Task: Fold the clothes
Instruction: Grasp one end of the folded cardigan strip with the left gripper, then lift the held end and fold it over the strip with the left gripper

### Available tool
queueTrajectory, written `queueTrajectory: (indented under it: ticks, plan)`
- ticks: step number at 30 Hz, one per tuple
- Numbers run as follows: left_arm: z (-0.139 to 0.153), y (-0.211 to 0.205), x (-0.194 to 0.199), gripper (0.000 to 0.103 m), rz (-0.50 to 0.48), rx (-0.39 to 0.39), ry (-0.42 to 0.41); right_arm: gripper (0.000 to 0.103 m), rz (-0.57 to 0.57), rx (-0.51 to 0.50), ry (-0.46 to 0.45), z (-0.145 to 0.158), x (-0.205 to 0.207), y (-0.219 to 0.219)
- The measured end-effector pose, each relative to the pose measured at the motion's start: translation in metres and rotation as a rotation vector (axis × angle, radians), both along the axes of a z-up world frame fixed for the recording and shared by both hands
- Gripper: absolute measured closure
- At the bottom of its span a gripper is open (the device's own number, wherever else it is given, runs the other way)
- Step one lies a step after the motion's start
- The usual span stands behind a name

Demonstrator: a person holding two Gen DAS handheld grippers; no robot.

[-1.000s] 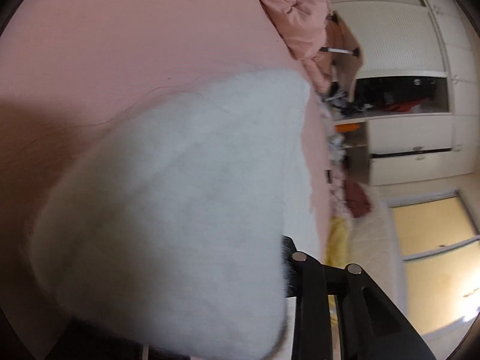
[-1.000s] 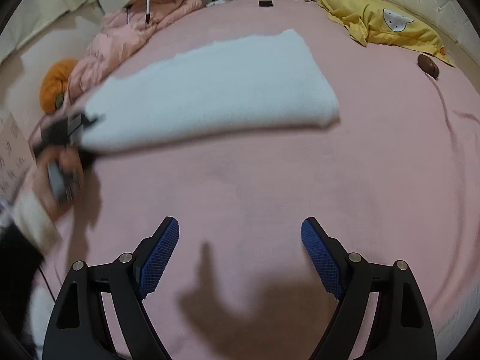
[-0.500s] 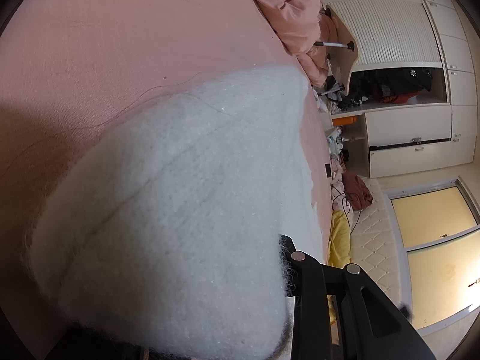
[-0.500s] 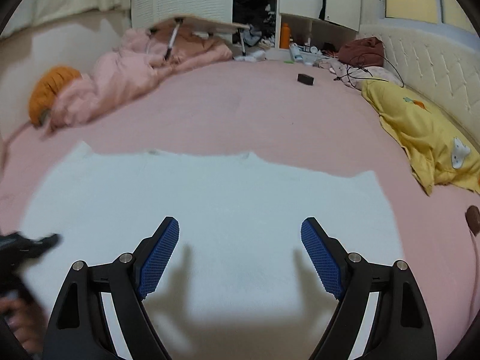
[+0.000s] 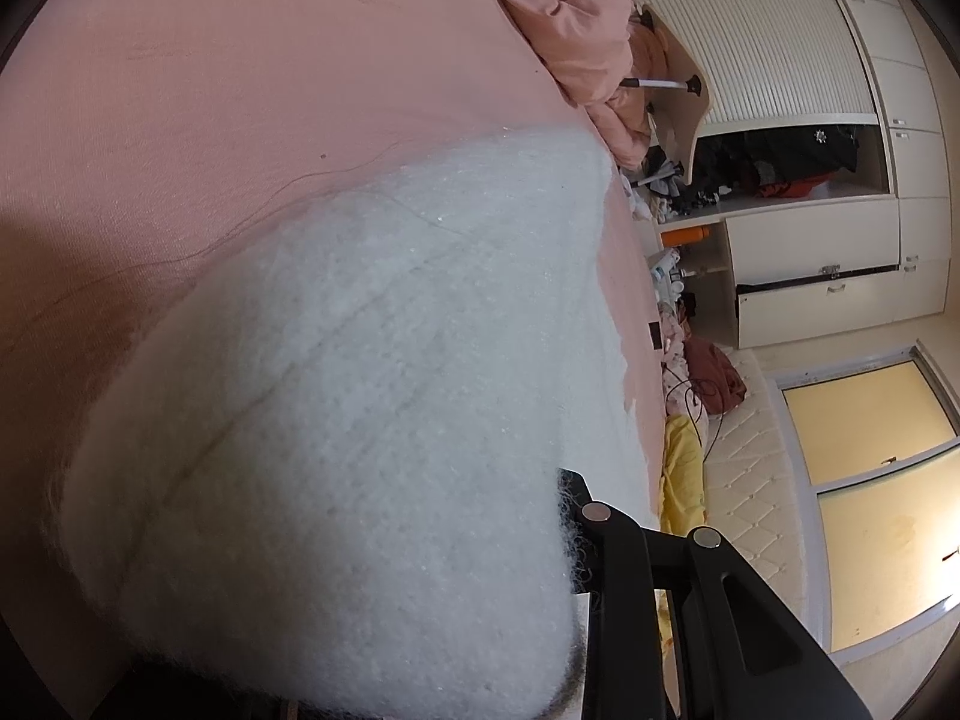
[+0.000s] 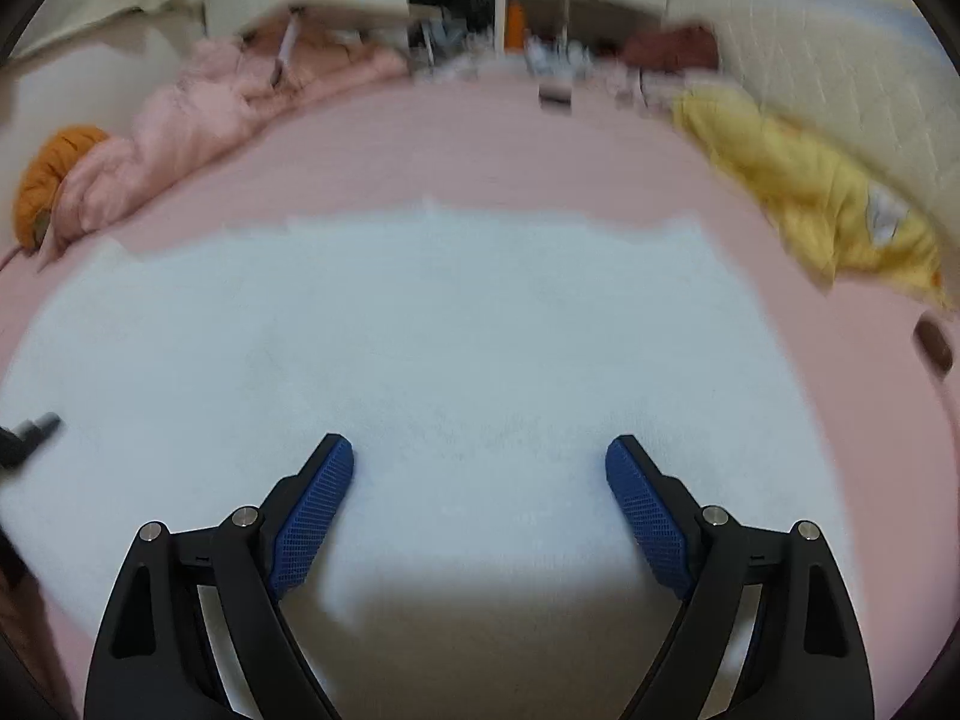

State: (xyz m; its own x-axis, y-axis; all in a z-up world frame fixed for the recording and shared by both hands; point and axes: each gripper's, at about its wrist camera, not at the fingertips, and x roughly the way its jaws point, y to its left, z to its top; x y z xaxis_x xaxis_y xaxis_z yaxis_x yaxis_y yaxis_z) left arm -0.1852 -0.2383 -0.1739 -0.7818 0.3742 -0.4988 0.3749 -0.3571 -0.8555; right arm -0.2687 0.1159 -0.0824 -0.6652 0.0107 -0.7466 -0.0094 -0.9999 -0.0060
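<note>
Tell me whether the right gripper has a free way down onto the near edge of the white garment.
Probably yes. The right gripper is open above the white garment, whose near edge lies between its fingers with nothing in between. The left gripper holds the garment far off at its left end.

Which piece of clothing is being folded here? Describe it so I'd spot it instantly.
Start at the wide pink bed. In its middle lies a fluffy white garment, spread flat. Unlike the crumpled pink quilt and yellow blanket at the edges, it is white and fuzzy.
</note>
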Motion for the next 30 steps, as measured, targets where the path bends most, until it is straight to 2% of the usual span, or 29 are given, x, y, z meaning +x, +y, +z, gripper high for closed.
queueTrajectory:
  ticks: [2, 5, 7, 9, 11, 13, 14, 16, 18, 20, 23, 26, 27, 30]
  plan:
    - [0.0, 0.0, 0.0, 0.076, 0.0, 0.007, -0.005, 0.011, 0.008, 0.044, -0.014, 0.003, -0.005, -0.008]
    - [0.0, -0.001, 0.001, 0.076, -0.002, 0.01, -0.005, 0.012, 0.008, -0.013, 0.011, 0.02, 0.009, 0.003]
    - [0.0, 0.0, 0.002, 0.076, -0.003, 0.006, -0.002, 0.012, -0.027, -0.009, 0.038, 0.027, 0.028, 0.018]
    - [0.0, 0.0, 0.002, 0.076, -0.003, 0.002, -0.001, 0.012, -0.057, 0.016, 0.008, 0.014, 0.036, 0.031]
    - [0.002, 0.002, 0.001, 0.076, -0.005, -0.012, -0.009, 0.011, -0.02, -0.002, 0.004, 0.001, 0.036, 0.037]
    - [0.009, 0.005, -0.003, 0.076, -0.023, -0.06, -0.035, 0.009, -0.003, 0.047, -0.018, 0.003, 0.028, 0.031]
    - [0.013, 0.006, -0.005, 0.077, -0.036, -0.085, -0.045, 0.009, 0.004, 0.04, -0.032, 0.006, 0.026, 0.032]
    - [0.03, 0.013, -0.012, 0.077, -0.078, -0.187, -0.081, 0.01, 0.008, -0.086, -0.048, 0.022, 0.031, 0.05]
    - [0.05, 0.022, -0.017, 0.077, -0.111, -0.278, -0.079, 0.01, -0.021, -0.184, -0.025, 0.039, 0.047, 0.073]
    - [0.072, 0.034, -0.021, 0.078, -0.133, -0.372, -0.06, 0.01, -0.043, -0.217, -0.009, 0.055, 0.065, 0.097]
    - [0.11, 0.065, -0.028, 0.078, -0.175, -0.553, -0.017, 0.01, -0.055, -0.242, 0.009, 0.073, 0.093, 0.132]
    - [0.149, 0.111, -0.038, 0.078, -0.216, -0.692, 0.045, 0.01, -0.091, -0.261, 0.029, 0.085, 0.113, 0.165]
    - [0.165, 0.138, -0.042, 0.078, -0.244, -0.774, 0.078, 0.01, -0.112, -0.268, 0.038, 0.089, 0.118, 0.177]
    - [0.197, 0.202, -0.051, 0.079, -0.327, -0.921, 0.161, 0.01, -0.179, -0.307, 0.061, 0.099, 0.13, 0.207]
